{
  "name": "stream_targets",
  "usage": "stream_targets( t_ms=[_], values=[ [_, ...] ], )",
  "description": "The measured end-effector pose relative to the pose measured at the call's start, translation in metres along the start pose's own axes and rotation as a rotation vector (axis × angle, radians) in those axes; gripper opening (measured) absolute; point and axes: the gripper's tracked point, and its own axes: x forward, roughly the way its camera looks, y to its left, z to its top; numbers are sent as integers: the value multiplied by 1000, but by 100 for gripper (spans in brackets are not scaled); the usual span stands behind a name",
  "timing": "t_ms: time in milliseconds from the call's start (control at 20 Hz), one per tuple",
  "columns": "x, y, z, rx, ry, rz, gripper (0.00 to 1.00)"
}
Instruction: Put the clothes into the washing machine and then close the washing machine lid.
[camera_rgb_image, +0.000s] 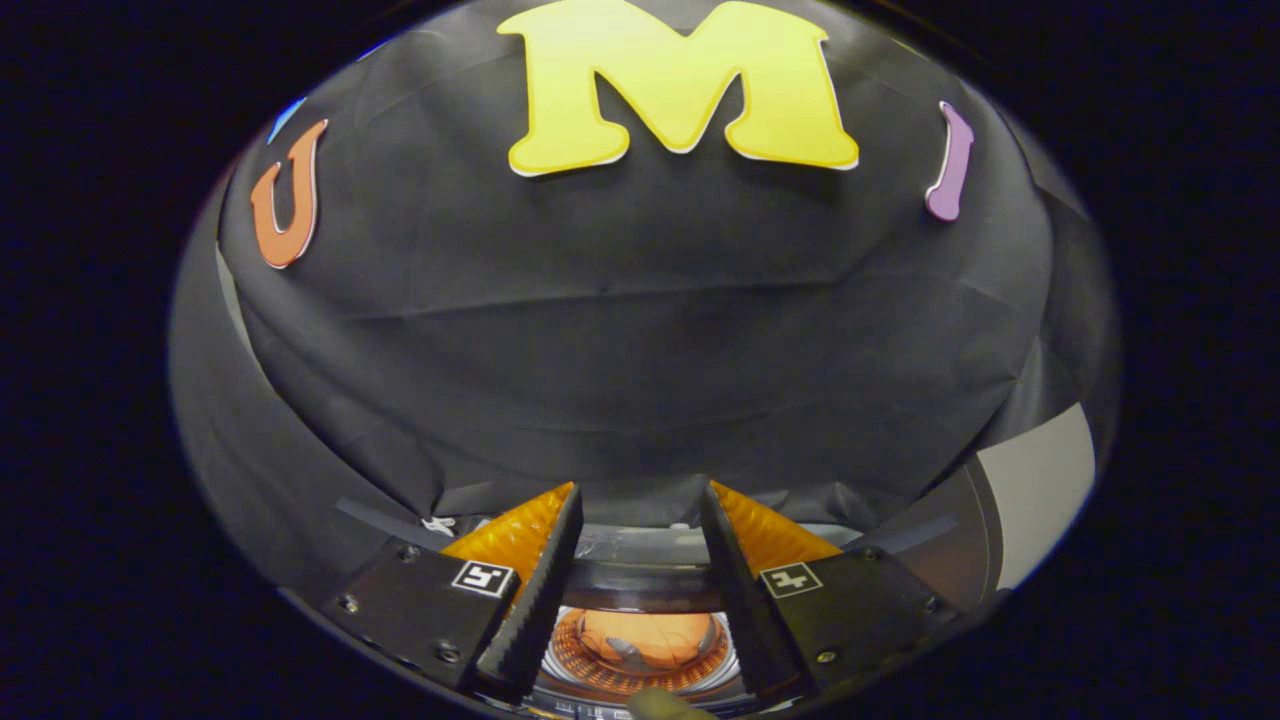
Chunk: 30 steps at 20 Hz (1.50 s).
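While the gripper (640, 500) hangs above the washer (640, 585), its fingers (545, 580) stand well apart with nothing held between them. They splay outward in a wide V, tips aimed toward the black cloth wall (640, 350) beyond. Each finger base carries a small square marker (483, 578) on a dark plate.

Between and below the fingers, the washer shows from above. Its round drum (640, 650) is lit with an orange glow, and the perforated wall rings the opening. Inside the drum lie the clothes (645, 635), a rounded orange bundle resting on the drum floor, with a small grey patch on its near-left side; what that patch is cannot be told. A pale ring borders the drum mouth, and a dark curved band, seemingly the raised lid or rim (640, 580), arcs just above it between the two fingers. Whether that band is the lid itself cannot be told for certain, but the drum mouth is uncovered.

A small rounded tan object (665, 705) pokes in just beneath the drum, too blurred to identify. Off to the right of the fingers, beside the cloth, stands a pale grey panel (1040, 490).
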Motion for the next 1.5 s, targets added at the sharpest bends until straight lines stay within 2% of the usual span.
stream_targets(
  t_ms=[1050, 1500],
  values=[
    [-33, -1, -48, -36, 23, 28, 76],
    [-55, 2, -116, -95, 100, 50, 76]
  ],
)
